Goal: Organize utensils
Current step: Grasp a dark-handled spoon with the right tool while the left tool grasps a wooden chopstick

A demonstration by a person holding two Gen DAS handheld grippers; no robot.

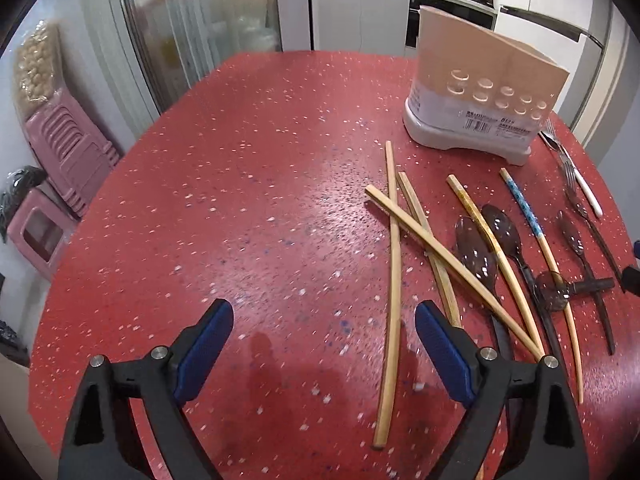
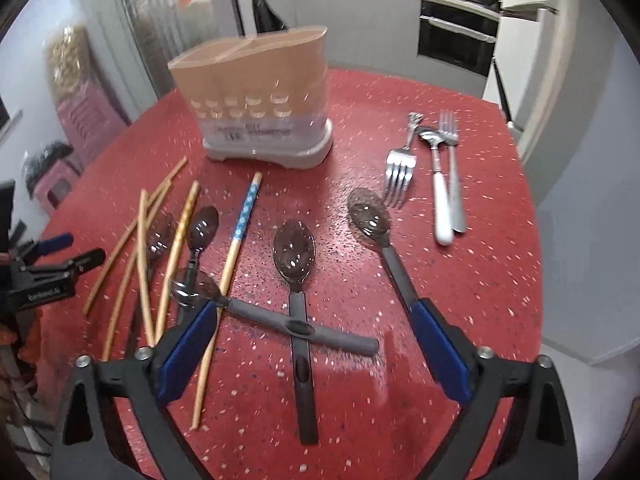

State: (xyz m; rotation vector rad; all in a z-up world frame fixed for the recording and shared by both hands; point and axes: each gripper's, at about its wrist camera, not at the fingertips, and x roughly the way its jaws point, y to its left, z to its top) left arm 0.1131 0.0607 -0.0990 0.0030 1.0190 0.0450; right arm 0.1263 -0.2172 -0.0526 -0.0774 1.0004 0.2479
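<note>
Two dark spoons (image 2: pixel 298 280) cross (handles overlapping) between the right gripper's (image 2: pixel 316 356) spread fingers (image 2: pixel 440 350).

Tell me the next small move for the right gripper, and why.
Probably lower the right gripper onto the handle of the grey spoon lying crosswise and close. Both grippers are open and hold nothing, the utensil holder looks empty from here, and that spoon rests on top of another spoon's handle, right between the pads, so it likely lifts without disturbing the rest.

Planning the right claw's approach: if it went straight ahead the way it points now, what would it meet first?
Probably the crossed dark spoons lying between the open right claw fingers, the upright one first. Beyond them stands the utensil holder. Depth is hard to judge.
</note>
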